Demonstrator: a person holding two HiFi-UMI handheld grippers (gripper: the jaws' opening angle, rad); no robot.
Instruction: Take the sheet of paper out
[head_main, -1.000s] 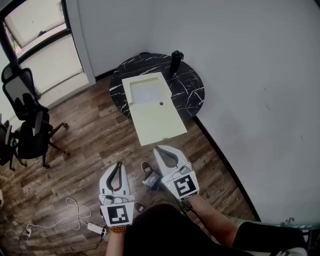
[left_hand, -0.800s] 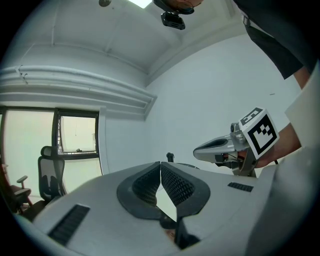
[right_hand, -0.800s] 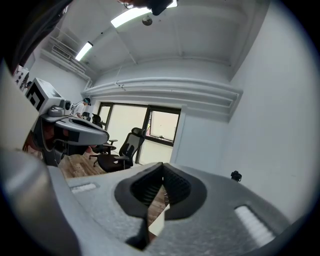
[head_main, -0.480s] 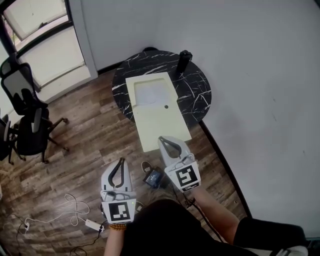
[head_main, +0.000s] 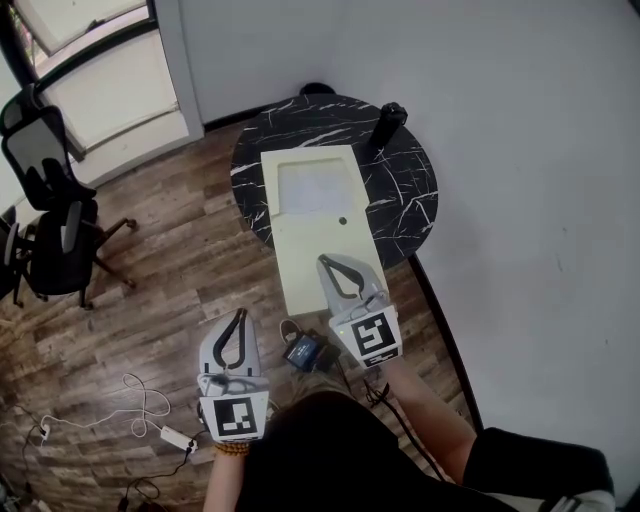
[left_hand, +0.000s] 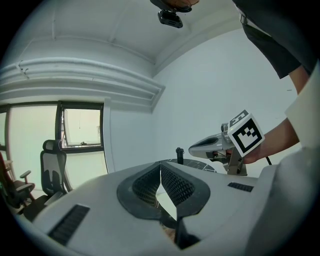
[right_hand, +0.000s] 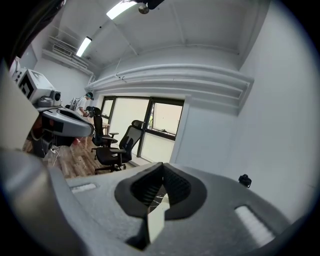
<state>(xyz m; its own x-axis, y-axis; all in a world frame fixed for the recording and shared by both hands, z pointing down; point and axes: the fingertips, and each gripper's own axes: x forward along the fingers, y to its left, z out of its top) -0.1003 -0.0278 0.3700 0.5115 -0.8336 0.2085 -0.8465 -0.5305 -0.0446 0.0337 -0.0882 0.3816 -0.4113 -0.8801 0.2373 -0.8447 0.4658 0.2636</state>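
I judge this the approach. My left gripper (head_main: 238, 316) and right gripper (head_main: 326, 262) are pinched together, empty. The white sheet of paper (head_main: 312, 188) lies in the pale yellow rectangular tray (head_main: 312, 252) on the round black marble table (head_main: 402, 200). Next I must reach it and open.

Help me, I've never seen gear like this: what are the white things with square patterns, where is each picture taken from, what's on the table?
A person holds a claw tool in each hand: the left claw and right claw; the patterned cubes belong to them. One picture comes from a camera on the person's head, looking down; the others from cameras riding on each claw. On the round black table lies a pale yellow case with a whitish sheet showing at its far end; a black cylinder stands beside it. Both claws are shut, holding nothing.
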